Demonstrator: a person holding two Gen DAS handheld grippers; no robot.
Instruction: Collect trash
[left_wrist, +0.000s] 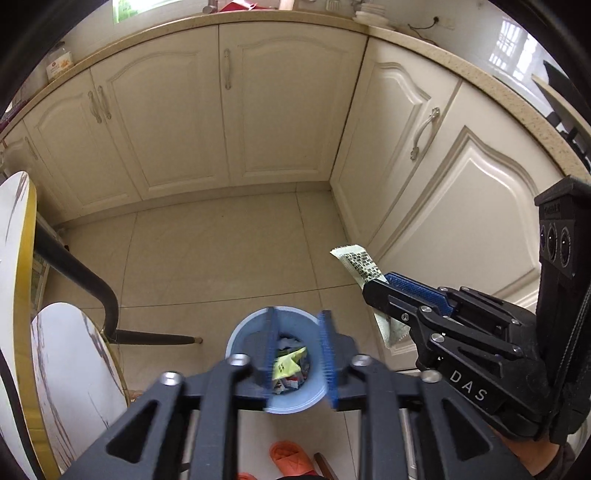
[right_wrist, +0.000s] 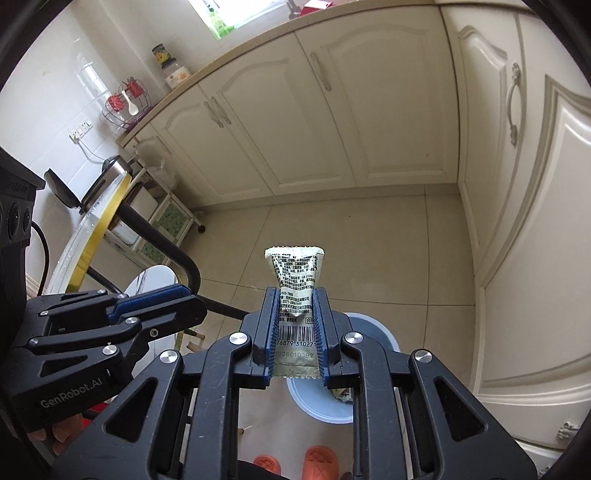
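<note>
A light blue trash bin (left_wrist: 240, 332) stands on the tiled floor with several wrappers inside, among them a yellow-green one (left_wrist: 286, 365). My left gripper (left_wrist: 297, 328) is open and empty right above the bin's mouth. My right gripper (right_wrist: 295, 295) is shut on a pale green sachet (right_wrist: 295, 269) with black print and a barcode. It holds the sachet upright above the bin (right_wrist: 373, 332). From the left wrist view the right gripper (left_wrist: 376, 284) is to the right of the bin, with the sachet (left_wrist: 356, 260) sticking out of it. The left gripper (right_wrist: 184, 295) shows at the left of the right wrist view.
Cream kitchen cabinets (left_wrist: 229, 110) line the back and right. A round marble table with a gold rim (left_wrist: 18, 258) and black legs (left_wrist: 81, 273) stands at the left, a marble stool (left_wrist: 74, 369) below it. Orange slippers (left_wrist: 288, 458) lie near the bin.
</note>
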